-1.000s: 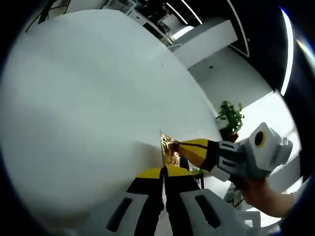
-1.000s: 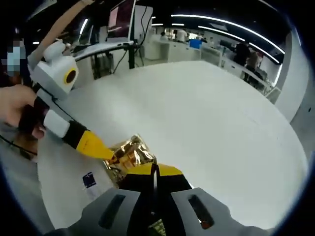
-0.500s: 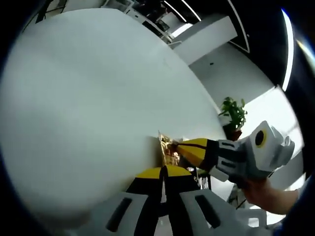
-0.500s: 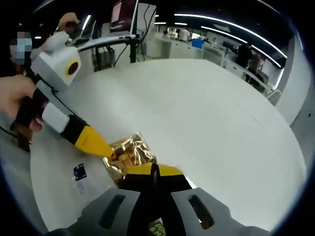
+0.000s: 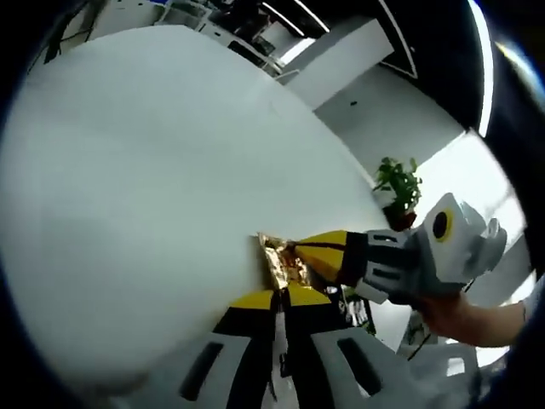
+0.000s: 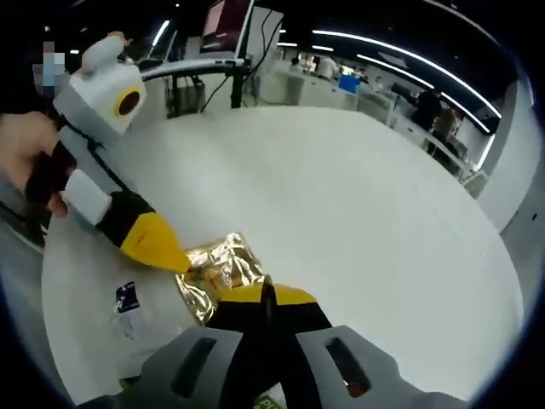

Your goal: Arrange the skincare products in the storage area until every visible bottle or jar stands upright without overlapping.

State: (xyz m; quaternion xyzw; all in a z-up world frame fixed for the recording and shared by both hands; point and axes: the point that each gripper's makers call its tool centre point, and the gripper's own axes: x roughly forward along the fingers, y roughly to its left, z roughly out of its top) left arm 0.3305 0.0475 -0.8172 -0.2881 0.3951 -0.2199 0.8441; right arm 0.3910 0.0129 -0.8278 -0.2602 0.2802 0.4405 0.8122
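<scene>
A crinkled gold foil packet [image 6: 218, 266] is held just above the white table [image 6: 358, 196]. My right gripper [image 6: 266, 292] is shut on its near edge, jaws pressed together. My left gripper [image 6: 176, 259] comes in from the left, a person's hand behind it, and its yellow tip pinches the packet's left corner. In the left gripper view the packet [image 5: 278, 264] stands edge-on right above my left gripper [image 5: 282, 295], which is shut. My right gripper [image 5: 301, 251] reaches in from the right onto the same packet. No bottle or jar is visible.
A small white sachet with a dark label [image 6: 126, 303] lies on the table near its left edge. Desks, a monitor [image 6: 223, 21] and people stand beyond the table's far side. A potted plant [image 5: 397, 184] stands past the table edge.
Both grippers have stayed shut on the gold packet. Both views have shifted slightly, so the white sachet now sits a little further left in the right gripper view.
</scene>
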